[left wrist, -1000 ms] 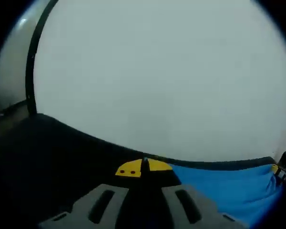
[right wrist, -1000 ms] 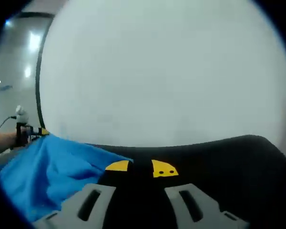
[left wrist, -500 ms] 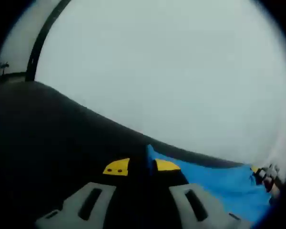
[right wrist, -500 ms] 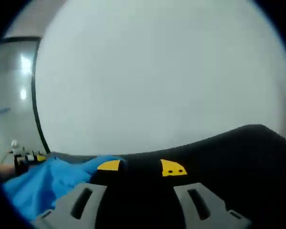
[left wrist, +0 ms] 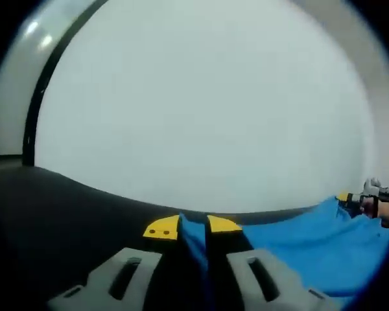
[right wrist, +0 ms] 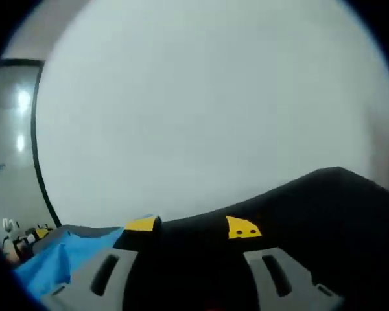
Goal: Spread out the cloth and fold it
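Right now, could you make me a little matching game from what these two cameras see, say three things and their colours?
Things:
1. cloth
2. table surface
3. tips of the left gripper

Colours:
a. yellow
b. blue
c. black

Pairs: 1-b, 2-c, 3-a. The blue cloth runs up between the left gripper's yellow tips and spreads over the black table surface toward the right gripper.
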A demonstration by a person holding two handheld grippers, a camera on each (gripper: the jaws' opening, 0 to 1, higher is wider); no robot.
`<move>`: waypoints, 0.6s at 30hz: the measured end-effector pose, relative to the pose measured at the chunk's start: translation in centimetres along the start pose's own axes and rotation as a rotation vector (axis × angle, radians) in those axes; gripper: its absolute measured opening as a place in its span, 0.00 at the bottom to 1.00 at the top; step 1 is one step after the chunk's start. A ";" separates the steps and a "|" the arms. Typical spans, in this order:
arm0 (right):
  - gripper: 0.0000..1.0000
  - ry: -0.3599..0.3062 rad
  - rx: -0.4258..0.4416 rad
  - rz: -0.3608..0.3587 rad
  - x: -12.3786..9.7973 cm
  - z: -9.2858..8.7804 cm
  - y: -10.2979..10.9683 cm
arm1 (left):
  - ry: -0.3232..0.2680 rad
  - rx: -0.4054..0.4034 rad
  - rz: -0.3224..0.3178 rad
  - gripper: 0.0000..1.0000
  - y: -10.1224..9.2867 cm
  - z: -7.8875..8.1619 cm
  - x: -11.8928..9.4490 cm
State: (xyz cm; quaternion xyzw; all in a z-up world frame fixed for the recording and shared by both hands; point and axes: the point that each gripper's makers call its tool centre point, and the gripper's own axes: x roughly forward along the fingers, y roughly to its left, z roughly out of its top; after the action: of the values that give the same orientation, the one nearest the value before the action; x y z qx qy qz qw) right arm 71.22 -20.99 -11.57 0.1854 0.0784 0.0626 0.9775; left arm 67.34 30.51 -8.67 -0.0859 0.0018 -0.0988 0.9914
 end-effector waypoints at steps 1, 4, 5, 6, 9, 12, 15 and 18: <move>0.24 -0.018 -0.063 -0.009 0.2 1.2 0.5 | -0.009 -0.017 -0.006 0.18 0.0 0.2 0.0; 0.28 -0.189 -0.041 0.115 -1.1 7.3 4.1 | 0.007 -0.006 -0.006 0.16 -0.2 -0.1 0.1; 0.30 -0.245 0.045 0.136 -1.9 9.0 4.5 | 0.001 -0.001 -0.009 0.15 -0.3 0.0 0.1; 0.24 -0.280 0.116 0.151 -2.5 10.2 4.8 | -0.006 -0.003 -0.007 0.15 -0.2 0.1 0.0; 0.19 -0.145 -0.074 0.210 -2.3 8.3 6.9 | -0.006 -0.024 -0.006 0.15 -0.1 0.1 0.1; 0.19 0.107 -0.316 0.269 -2.1 1.8 9.0 | -0.001 -0.004 -0.015 0.15 -0.6 -0.1 0.1; 0.19 0.264 -0.473 0.247 -1.6 -3.1 9.2 | 0.006 0.013 -0.018 0.15 -0.7 -0.3 0.1; 0.21 0.310 -0.528 0.217 -0.5 -5.3 8.9 | 0.001 0.013 -0.025 0.15 -0.7 -0.2 0.0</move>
State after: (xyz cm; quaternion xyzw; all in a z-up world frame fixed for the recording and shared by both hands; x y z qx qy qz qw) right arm 68.98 -11.03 -13.06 -0.0791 0.1873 0.2122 0.9559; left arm 67.22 29.85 -8.74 -0.0792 0.0007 -0.1111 0.9906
